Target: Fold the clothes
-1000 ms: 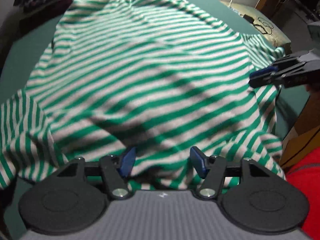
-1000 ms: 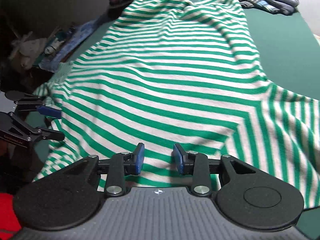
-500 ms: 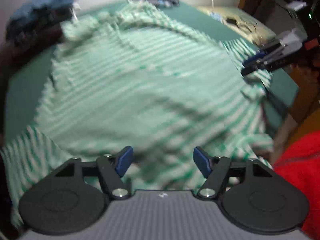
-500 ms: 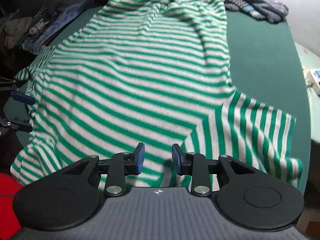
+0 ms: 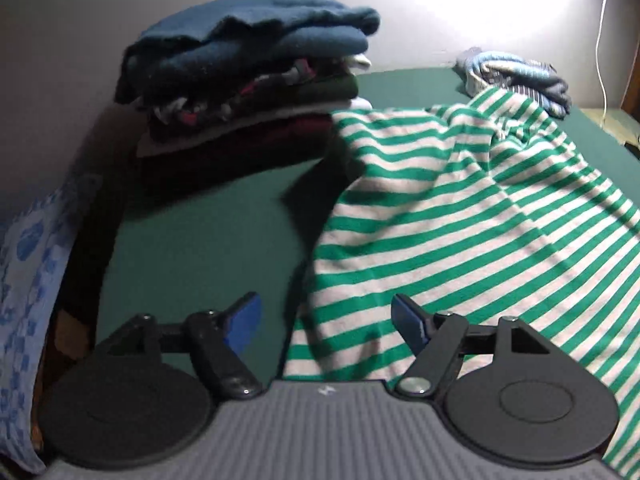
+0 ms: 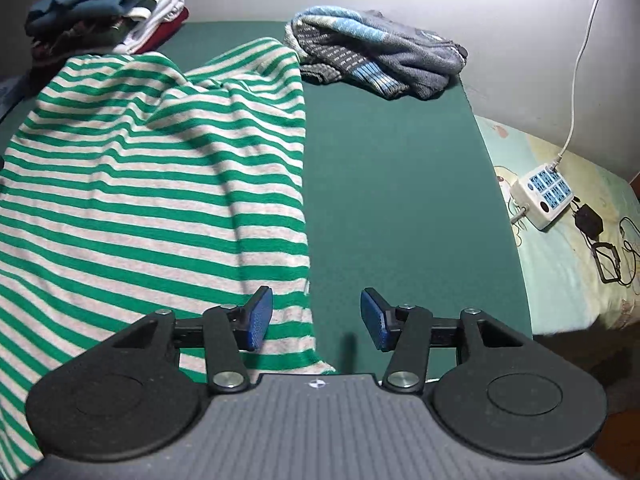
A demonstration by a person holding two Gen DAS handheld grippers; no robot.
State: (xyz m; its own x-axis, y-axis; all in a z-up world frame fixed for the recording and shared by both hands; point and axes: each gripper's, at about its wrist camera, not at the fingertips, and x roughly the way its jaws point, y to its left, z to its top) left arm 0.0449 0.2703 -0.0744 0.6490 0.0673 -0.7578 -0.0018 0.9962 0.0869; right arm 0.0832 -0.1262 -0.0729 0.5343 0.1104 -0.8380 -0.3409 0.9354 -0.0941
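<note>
The left hand-held gripper (image 5: 326, 328) has its blue-padded fingers spread wide with nothing between them. It sits over the near left edge of the green-and-white striped shirt (image 5: 460, 240); its right pad (image 5: 408, 322) is above striped cloth, its left pad (image 5: 244, 320) above bare surface. The right hand-held gripper (image 6: 316, 318) is likewise spread apart and empty. Its left pad (image 6: 258, 316) overlaps the shirt's right edge (image 6: 152, 192); its right pad (image 6: 374, 318) is over bare surface. Whether either gripper touches the fabric cannot be determined.

The shirt lies spread but rumpled on the dark green desk (image 6: 392, 184), with folds raised toward its far end. At the far left corner stands a stack of folded clothes (image 5: 248, 76), topped by a dark blue garment, just beside the shirt's far edge. At the far right lies a crumpled blue-grey patterned knit (image 6: 376, 56), next to the shirt's far corner. To the right of the desk, a white power strip (image 6: 540, 196) with a plugged-in white cable (image 6: 584, 48) rests on a pale printed sheet (image 6: 572, 240).
</note>
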